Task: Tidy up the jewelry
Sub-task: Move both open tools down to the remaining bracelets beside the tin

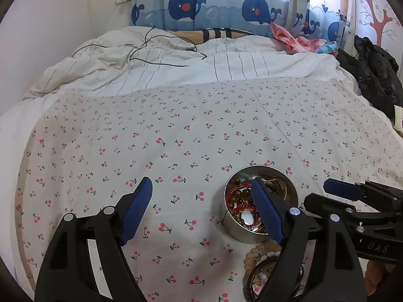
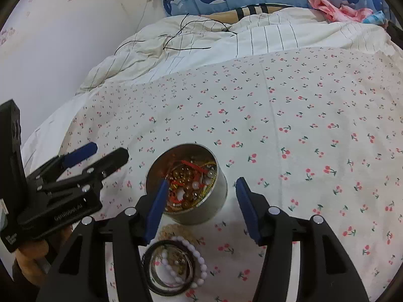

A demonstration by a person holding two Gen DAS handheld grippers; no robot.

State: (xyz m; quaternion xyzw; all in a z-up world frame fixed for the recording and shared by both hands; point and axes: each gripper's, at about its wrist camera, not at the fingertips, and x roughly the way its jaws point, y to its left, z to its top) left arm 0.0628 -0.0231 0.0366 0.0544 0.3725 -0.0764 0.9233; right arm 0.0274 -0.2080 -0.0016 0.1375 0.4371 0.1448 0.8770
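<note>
Both claws gape; tin (image 2: 201,209) apparently ungripped.

Cherry-print bed (image 1: 201,130), whale curtain (image 1: 214,2), white wall (image 1: 50,25)

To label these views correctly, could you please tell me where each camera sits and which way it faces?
Left wrist: on the open left gripper, angled down at the cherry-print bedsheet; the right gripper shows beside it.
Right wrist: on the open right gripper, over the round metal jewelry tin.
Shared: tin, white bead bracelet.

Bare sheet (image 2: 302,125) beyond tin (image 2: 219,196), bracelets (image 2: 176,264) nearer.
</note>
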